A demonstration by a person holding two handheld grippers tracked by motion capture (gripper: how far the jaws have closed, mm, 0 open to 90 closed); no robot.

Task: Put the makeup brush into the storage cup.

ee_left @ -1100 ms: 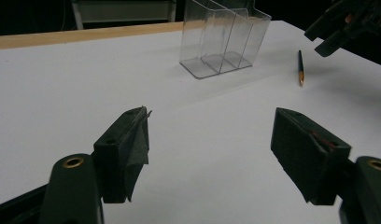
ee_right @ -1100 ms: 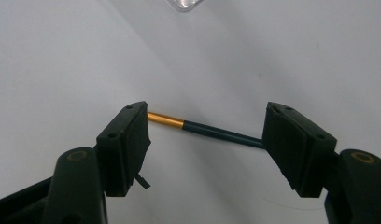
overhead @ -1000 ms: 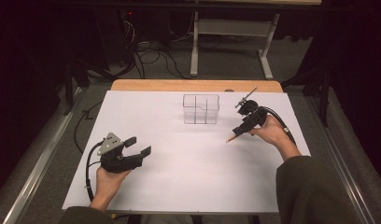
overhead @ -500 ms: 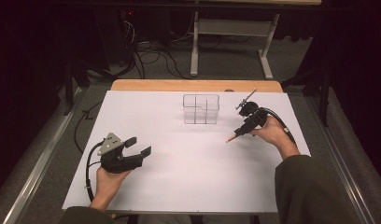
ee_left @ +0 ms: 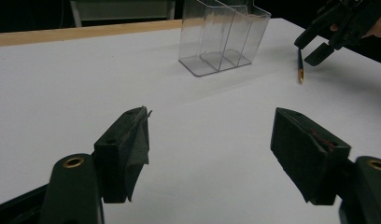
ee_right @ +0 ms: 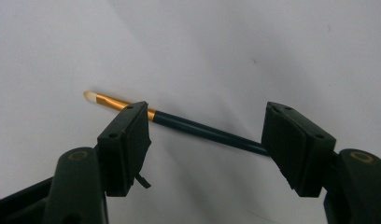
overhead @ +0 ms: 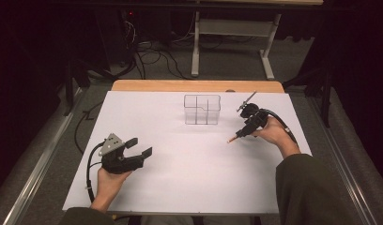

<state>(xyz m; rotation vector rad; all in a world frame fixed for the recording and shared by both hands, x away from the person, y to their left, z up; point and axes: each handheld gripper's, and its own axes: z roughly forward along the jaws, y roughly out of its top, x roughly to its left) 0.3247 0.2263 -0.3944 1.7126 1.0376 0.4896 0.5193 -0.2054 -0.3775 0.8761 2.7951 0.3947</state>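
Held the right tool low over a slim brush on the white surface, to the right of a clear divided box and a little nearer the person. Spread that tool's jaws wide, gripping nothing. Straddled the brush without clamping it: in the right gripper view, ran the dark handle crosswise from one black jaw to the other. Passed behind one jaw at the gold ferrule and poked the pale tip out beyond it; met the other jaw with the far end of the handle. Could not tell from that view whether either jaw touched it.

Showed from the left gripper view as a thin dark shaft lying flat just under the right tool, off the box's right-hand end. Pointed its pale tip away from the box in the high view, toward the person.

Rested the left tool well apart from the box, on its left and much nearer the person. Opened wide too, with bare white surface between the jaws. Aimed roughly at the box, which stood upright and empty near the surface's far wooden edge. Gripped each tool from behind with a hand, left and right.
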